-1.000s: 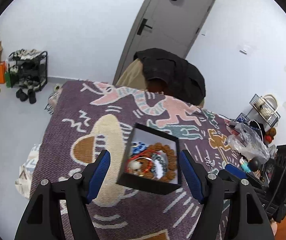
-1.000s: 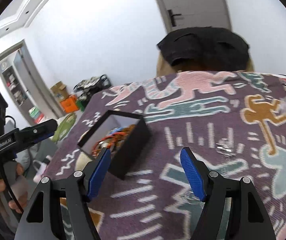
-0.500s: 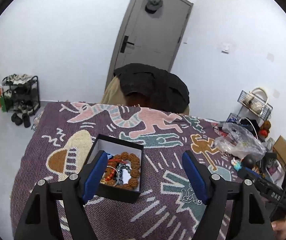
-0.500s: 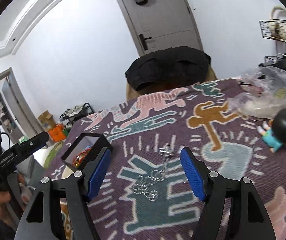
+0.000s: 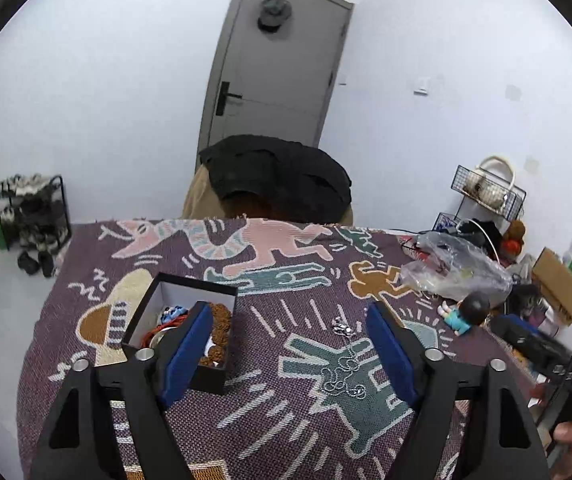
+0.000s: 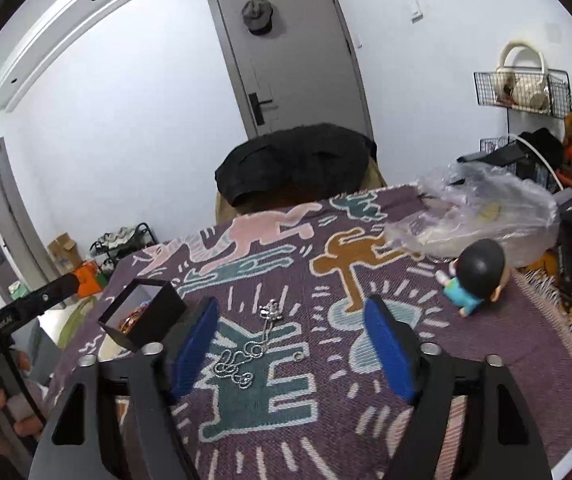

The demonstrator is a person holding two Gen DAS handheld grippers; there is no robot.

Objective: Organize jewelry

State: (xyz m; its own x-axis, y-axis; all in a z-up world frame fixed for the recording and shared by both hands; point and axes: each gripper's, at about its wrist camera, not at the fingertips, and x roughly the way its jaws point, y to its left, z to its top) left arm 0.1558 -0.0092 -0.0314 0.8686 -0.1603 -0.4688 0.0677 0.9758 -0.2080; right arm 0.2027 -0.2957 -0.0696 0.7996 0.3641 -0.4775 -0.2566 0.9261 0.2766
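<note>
Both jaws wide open, empty — silver chain (image 6: 246,354) loose on worktop.
Risk: thin links snag the woven cloth (image 6: 326,420) or slip the right gripper (image 6: 292,346) before reaching the black box (image 5: 184,332).

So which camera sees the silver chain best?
The right wrist view. The chain lies large and sharp on the cloth, between the open right tongs. The left wrist view shows the chain too, smaller and fainter.

A lived-in home room, probably a bedroom: shoe rack (image 5: 30,216), cap-hung door (image 5: 274,76), patterned woven throw (image 5: 286,420).
</note>
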